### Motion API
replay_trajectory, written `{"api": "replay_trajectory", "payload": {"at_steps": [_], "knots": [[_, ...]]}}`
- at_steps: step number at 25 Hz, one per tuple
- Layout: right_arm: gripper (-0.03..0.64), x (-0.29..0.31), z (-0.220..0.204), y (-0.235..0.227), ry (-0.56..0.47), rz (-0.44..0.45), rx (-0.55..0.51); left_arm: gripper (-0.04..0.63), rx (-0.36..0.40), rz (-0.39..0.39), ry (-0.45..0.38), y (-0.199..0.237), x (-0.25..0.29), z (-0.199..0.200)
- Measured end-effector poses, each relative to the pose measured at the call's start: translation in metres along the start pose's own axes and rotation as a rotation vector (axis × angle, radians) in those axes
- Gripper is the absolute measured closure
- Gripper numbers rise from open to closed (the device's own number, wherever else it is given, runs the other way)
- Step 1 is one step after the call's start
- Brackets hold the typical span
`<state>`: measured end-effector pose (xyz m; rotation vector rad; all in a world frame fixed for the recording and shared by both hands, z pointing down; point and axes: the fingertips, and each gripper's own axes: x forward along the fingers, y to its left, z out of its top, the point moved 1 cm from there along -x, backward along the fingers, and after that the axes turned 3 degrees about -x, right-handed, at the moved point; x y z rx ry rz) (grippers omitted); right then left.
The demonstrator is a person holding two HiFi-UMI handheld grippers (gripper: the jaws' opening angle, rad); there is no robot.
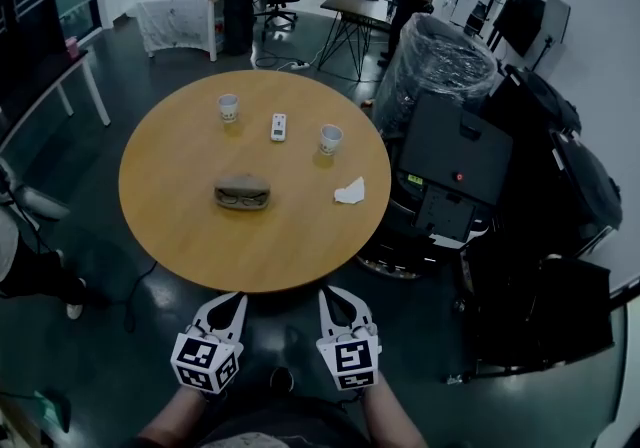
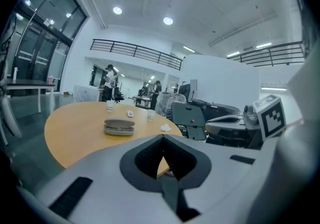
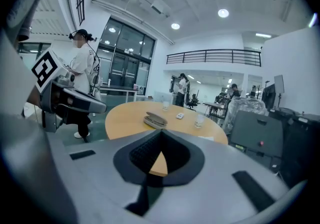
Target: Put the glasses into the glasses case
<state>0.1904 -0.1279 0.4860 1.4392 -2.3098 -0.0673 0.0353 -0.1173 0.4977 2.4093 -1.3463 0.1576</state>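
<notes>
grippers: left gripper (image 1: 228, 304) and right gripper (image 1: 338, 298) both closed, empty, parked well short of glasses case (image 1: 242, 193), likely idle | glasses (image 1: 241, 201): apparently already lay inside case

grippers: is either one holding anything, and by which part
Nothing is held. The left gripper and the right gripper are both shut on nothing, short of the table; the glasses case lies on it, apart from both.
</notes>
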Motion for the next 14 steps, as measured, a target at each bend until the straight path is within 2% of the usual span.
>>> {"api": "replay_trajectory", "payload": {"at_steps": [6,14], "knots": [[0.629,0.002,0.017,0.027,-0.011,0.011,-0.048,0.589,-0.013,0.012,-0.020,0.020,-0.020,0.002],[0.629,-0.008,0.025,0.062,-0.021,0.021,-0.050,0.589,-0.025,0.036,-0.032,0.036,-0.054,-0.003]]}}
